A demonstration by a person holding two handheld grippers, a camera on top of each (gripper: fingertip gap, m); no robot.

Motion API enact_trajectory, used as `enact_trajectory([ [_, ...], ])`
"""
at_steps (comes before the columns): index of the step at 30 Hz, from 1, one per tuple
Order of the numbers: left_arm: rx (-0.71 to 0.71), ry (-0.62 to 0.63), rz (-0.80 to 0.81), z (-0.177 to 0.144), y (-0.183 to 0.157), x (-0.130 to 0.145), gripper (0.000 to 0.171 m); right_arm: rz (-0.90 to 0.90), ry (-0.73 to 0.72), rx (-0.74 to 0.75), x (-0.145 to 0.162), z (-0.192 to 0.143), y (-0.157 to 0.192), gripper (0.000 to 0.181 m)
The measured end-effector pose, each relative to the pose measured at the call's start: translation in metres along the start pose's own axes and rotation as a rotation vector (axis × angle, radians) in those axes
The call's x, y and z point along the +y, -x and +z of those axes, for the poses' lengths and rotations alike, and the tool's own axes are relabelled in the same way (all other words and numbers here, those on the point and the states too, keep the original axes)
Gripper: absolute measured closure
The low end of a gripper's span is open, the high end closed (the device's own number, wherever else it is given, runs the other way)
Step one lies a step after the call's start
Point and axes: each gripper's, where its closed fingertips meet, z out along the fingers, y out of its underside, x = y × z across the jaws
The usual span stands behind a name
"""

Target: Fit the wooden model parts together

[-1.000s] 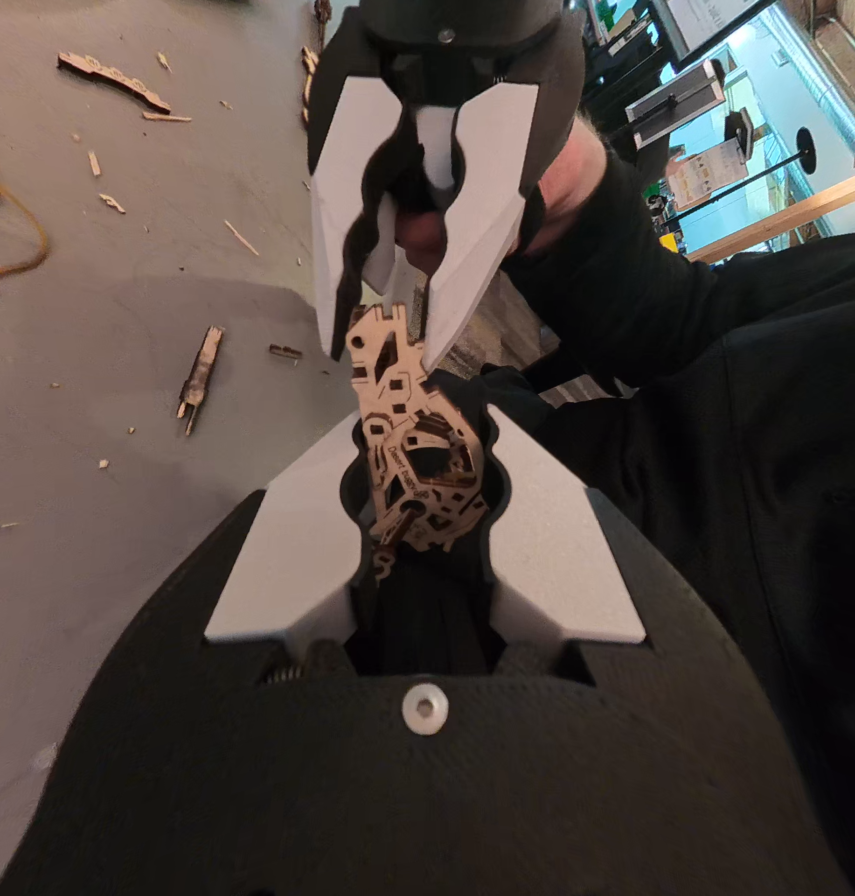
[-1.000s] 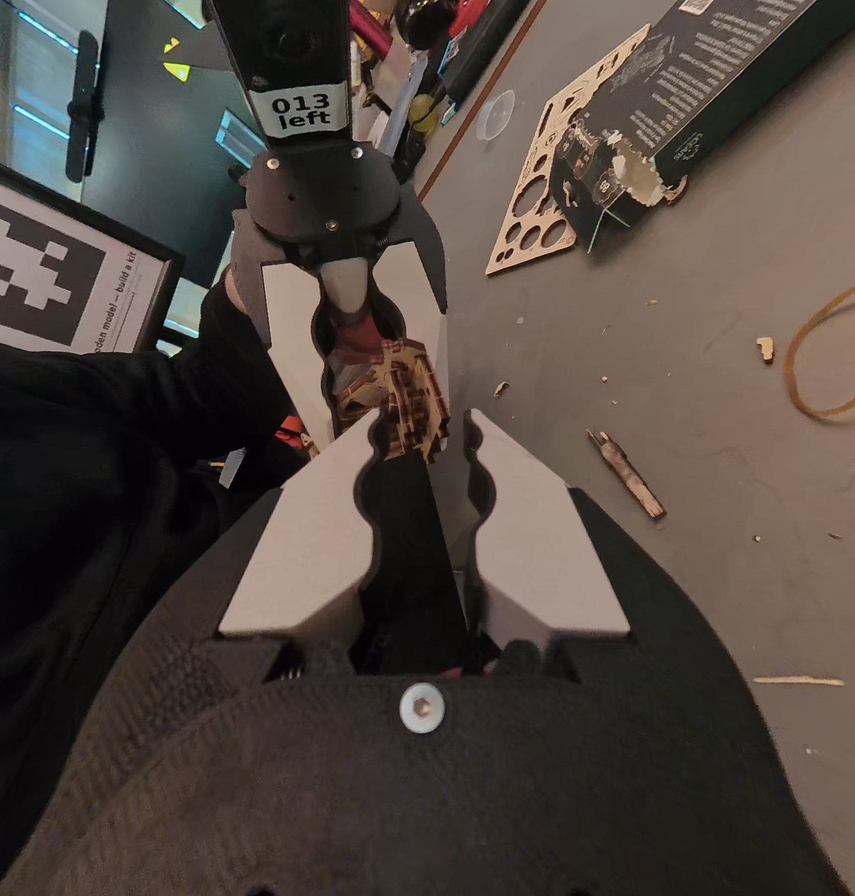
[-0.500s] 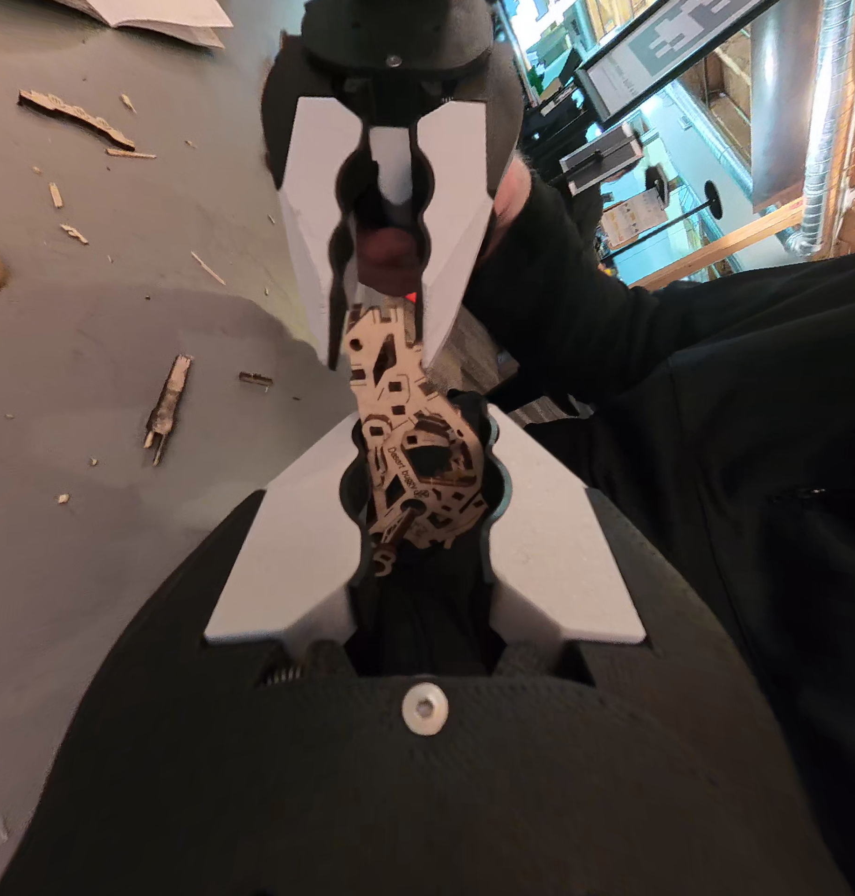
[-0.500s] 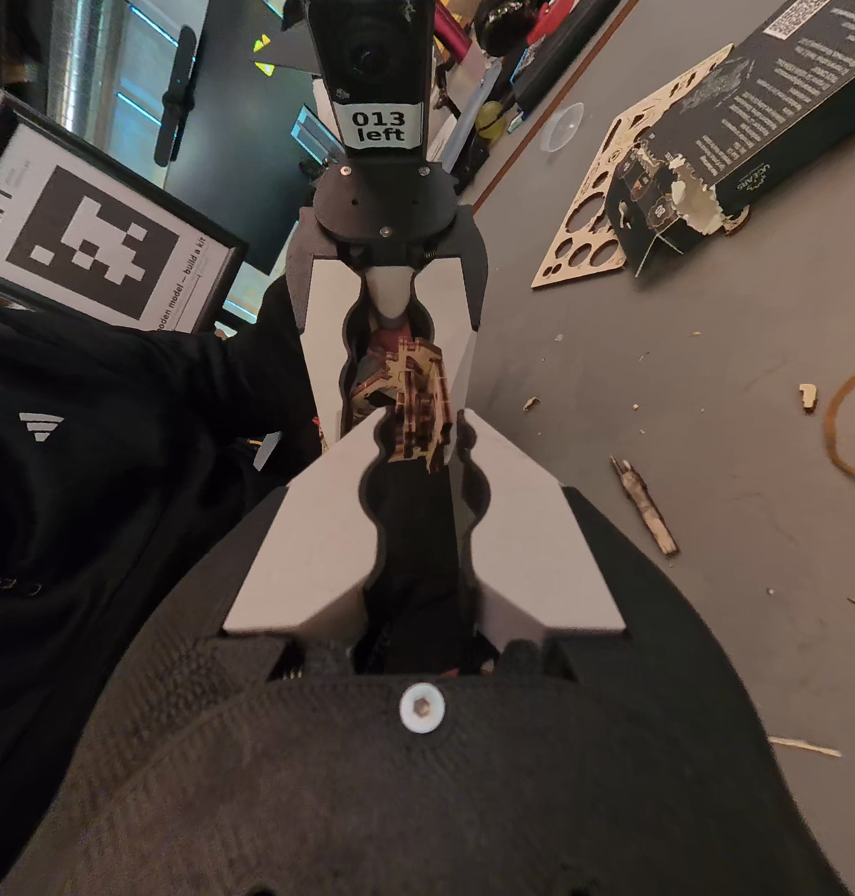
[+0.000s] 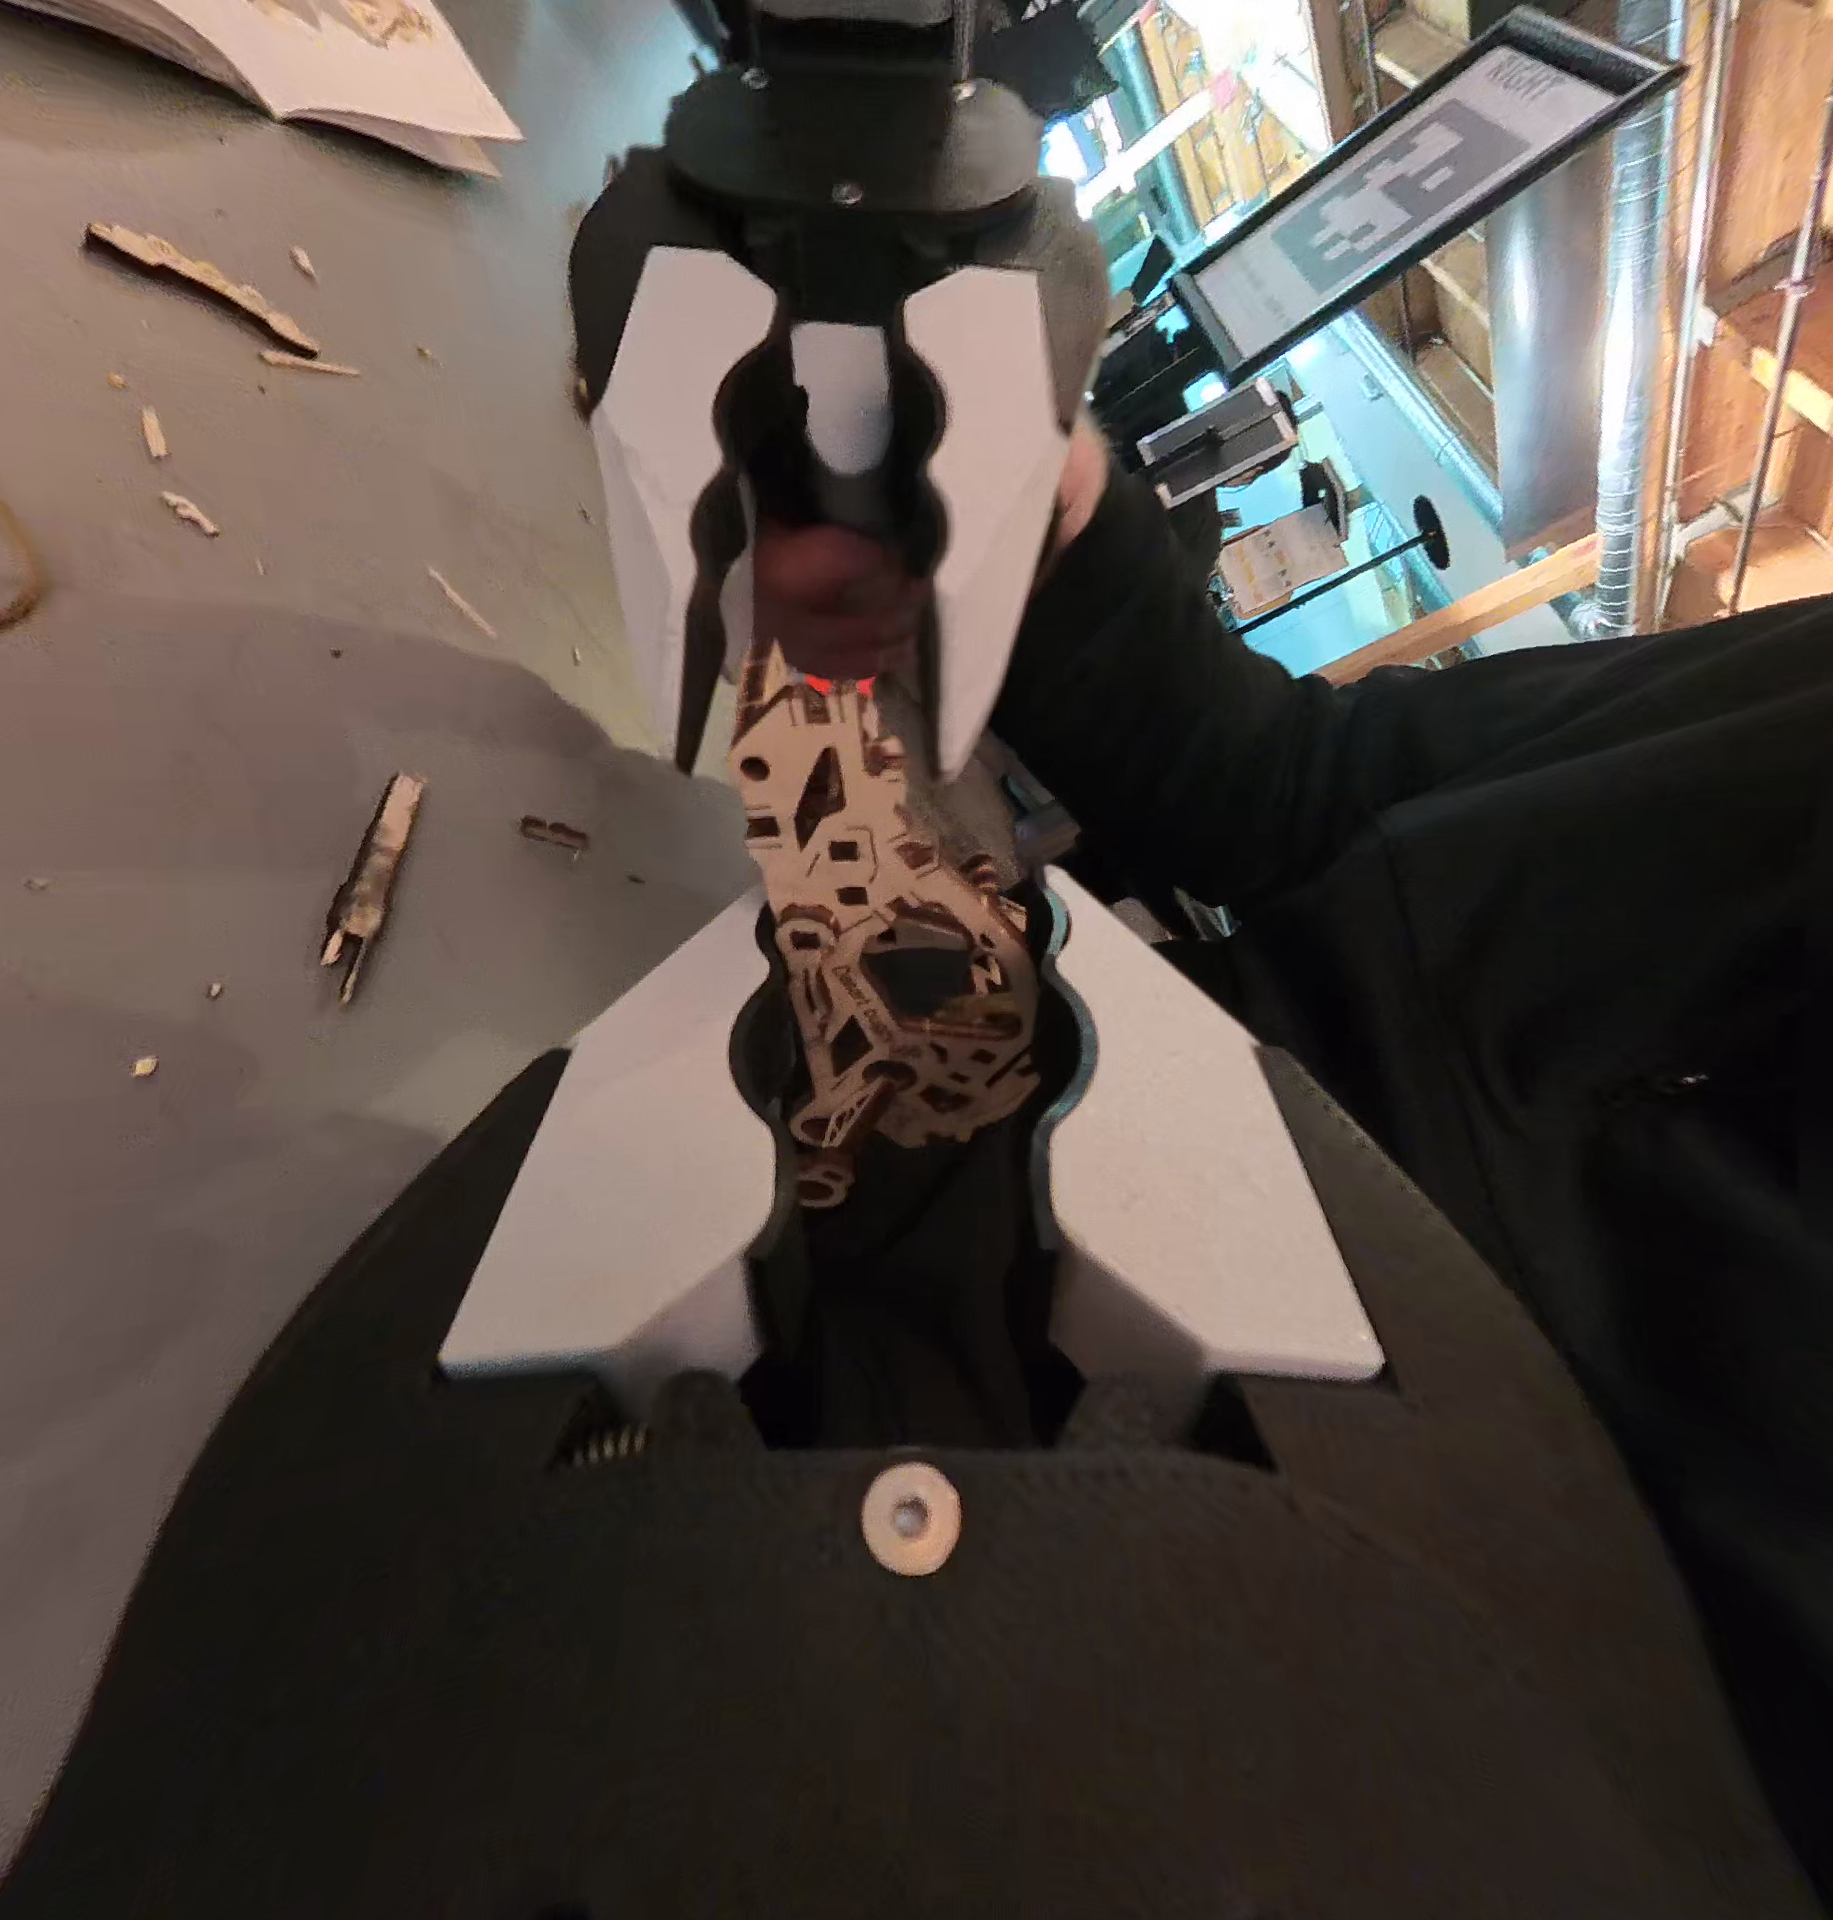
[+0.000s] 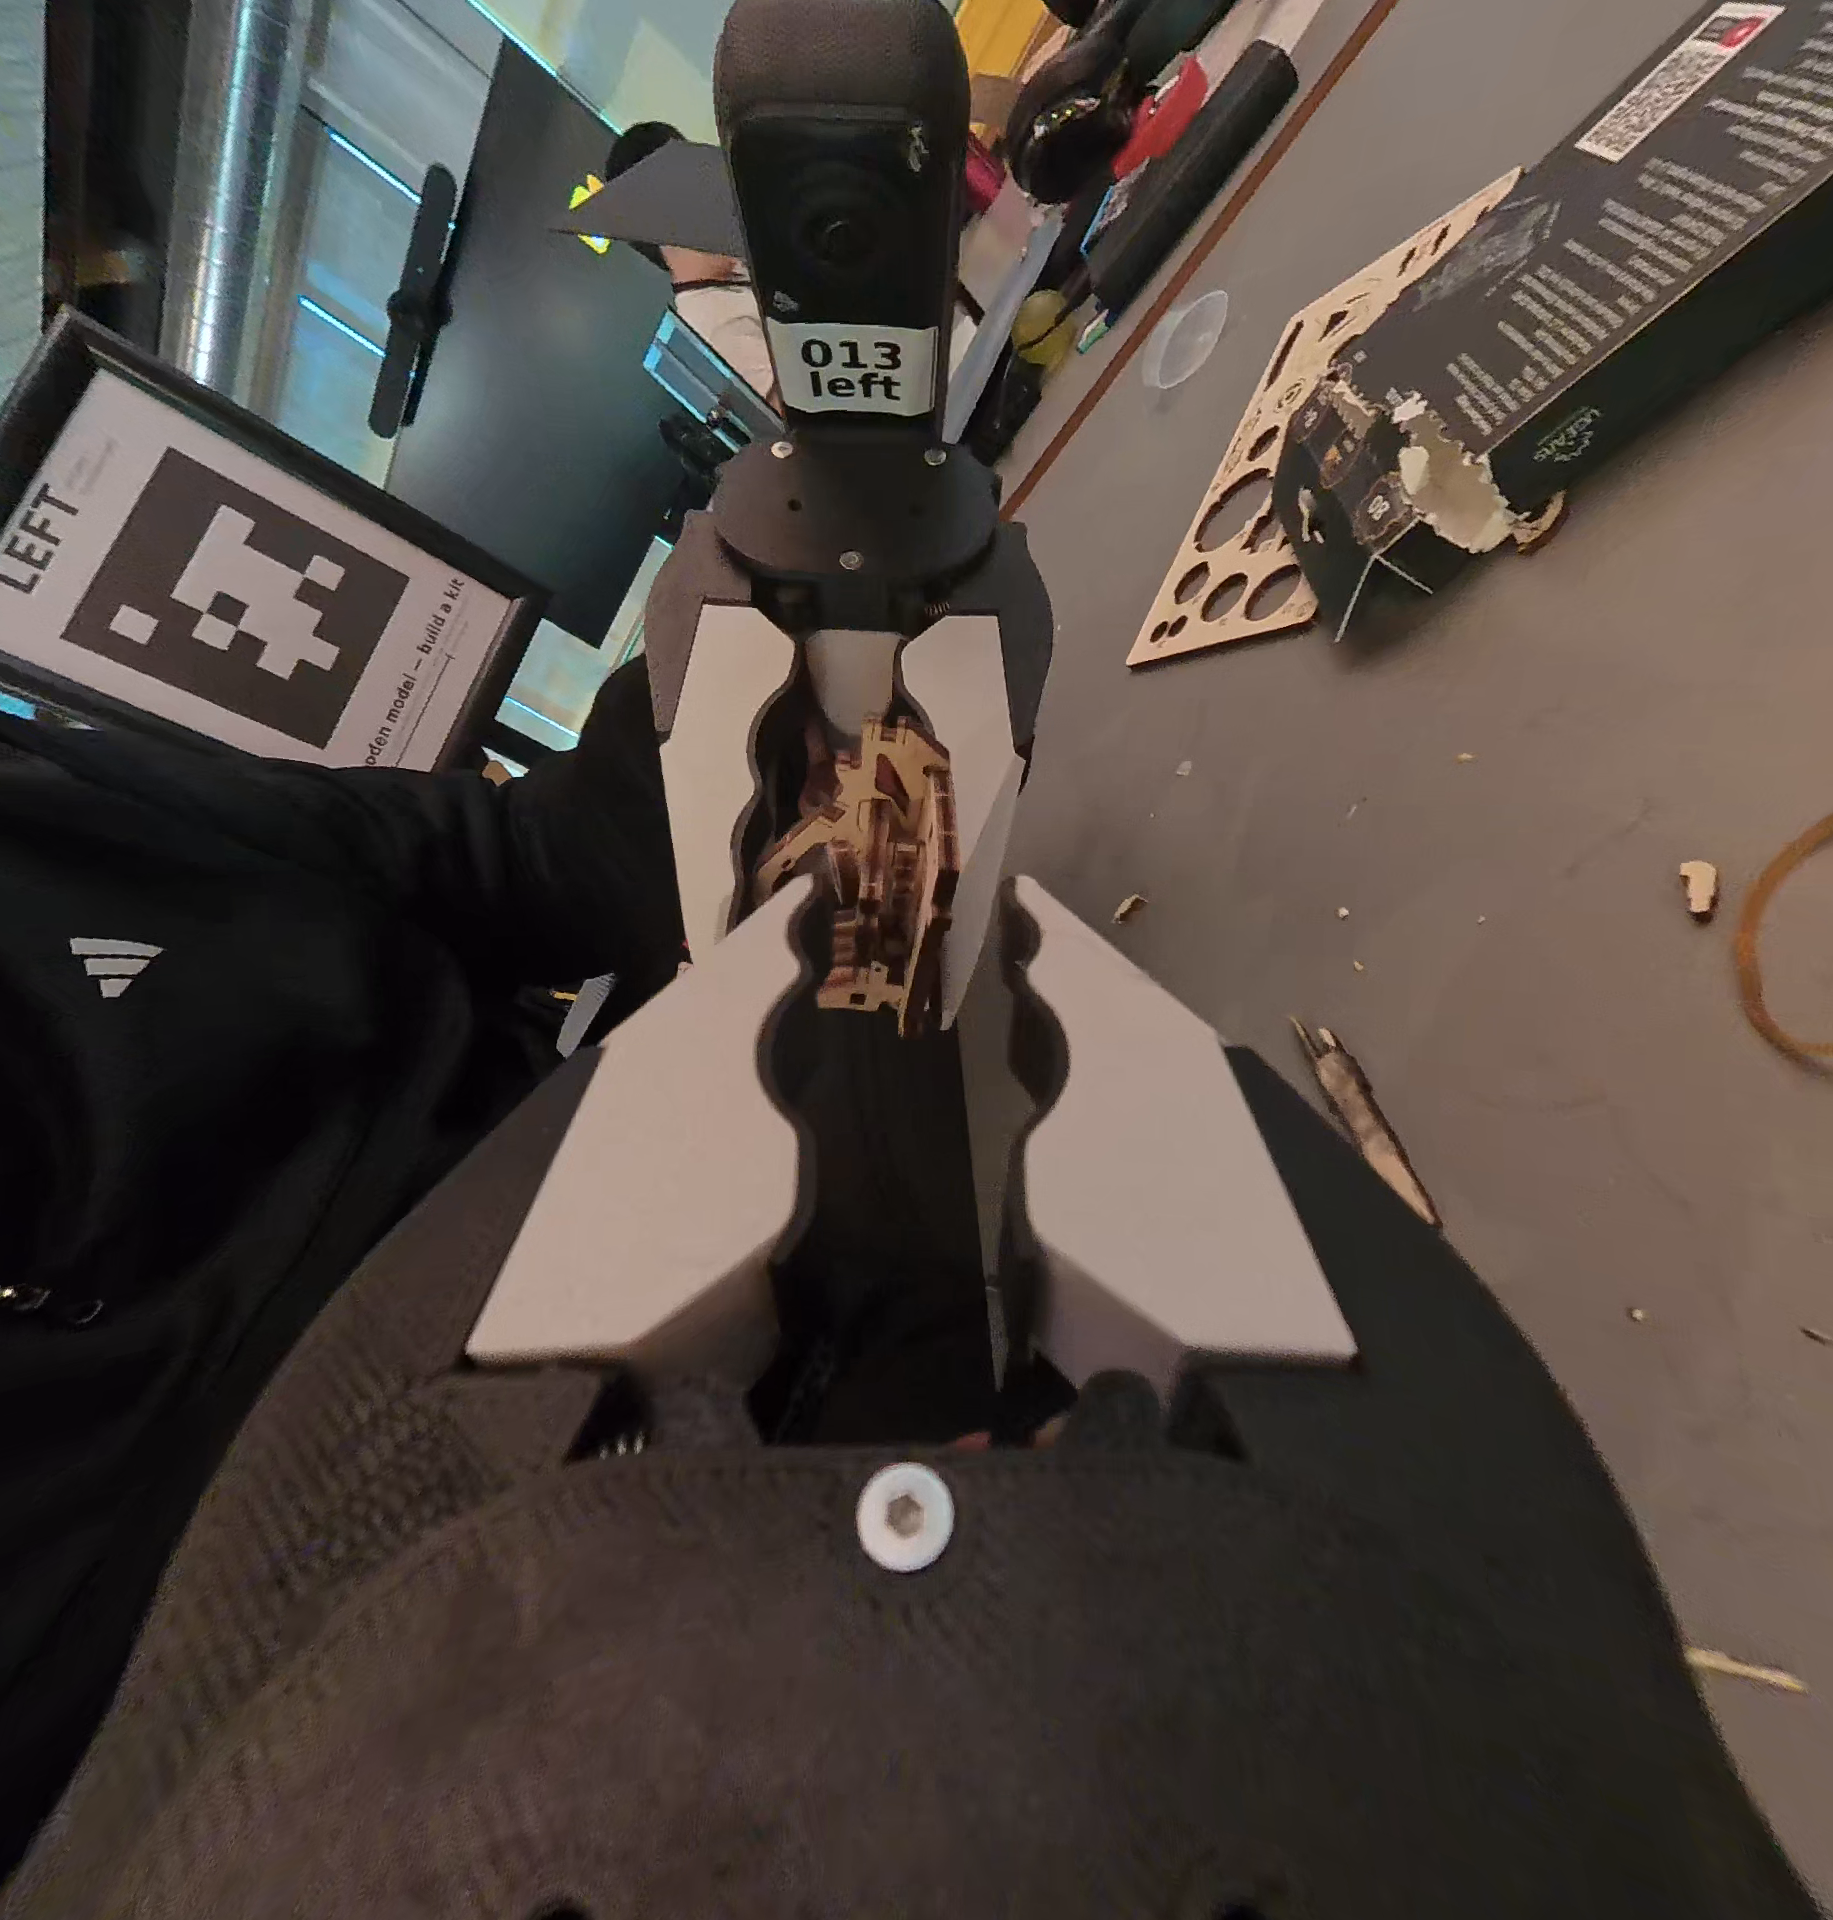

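Wooden model assembly [image 5: 896,997] remains clamped in the left gripper [image 5: 907,997] above the table [image 5: 216,727], while the right gripper [image 5: 818,717], fingers parted, has advanced around its far end, apparently ready to grip.

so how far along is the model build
Done: several wooden parts already form one model. In hand: the left gripper is shut on its wide end; the right gripper brackets the narrow end, its grip unclear. Left: the punched sheet and scraps lie on the table; remaining parts cannot be counted.
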Motion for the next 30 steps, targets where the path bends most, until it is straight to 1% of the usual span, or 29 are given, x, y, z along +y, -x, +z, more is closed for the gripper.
enact_trajectory([
  [3,0.001,-0.008,-0.025,0.0,0.004,0.001,0.131,-0.017,0.001,0.034,-0.002,-0.004,-0.001,0.142],
  [6,-0.008,-0.011,-0.034,0.0,0.007,0.002,0.131,-0.057,0.014,0.119,-0.001,-0.009,-0.009,0.143],
  [7,-0.017,-0.01,-0.033,0.0,0.008,0.002,0.13,-0.063,0.006,0.125,-0.003,-0.01,-0.008,0.143],
  [13,-0.021,-0.012,-0.041,0.002,0.01,0.002,0.13,-0.126,0.05,0.23,-0.001,-0.004,-0.014,0.14],
  [16,-0.04,-0.003,-0.037,0.003,0.012,0.003,0.13,-0.13,0.058,0.271,0.0,-0.004,-0.02,0.143],
  [22,0.003,-0.045,-0.057,0.003,0.01,-0.001,0.131,-0.132,0.031,0.277,-0.004,-0.007,-0.018,0.153],
  [25,-0.007,-0.047,-0.066,0.004,0.014,0.0,0.131,-0.137,0.038,0.314,-0.004,-0.008,-0.022,0.15],
  [28,0.003,-0.066,-0.076,0.004,0.013,-0.003,0.131,-0.153,0.037,0.334,-0.005,-0.007,-0.022,0.151],
  [30,-0.007,-0.071,-0.08,0.003,0.015,-0.003,0.131,-0.179,0.043,0.378,-0.006,-0.008,-0.024,0.149],
])
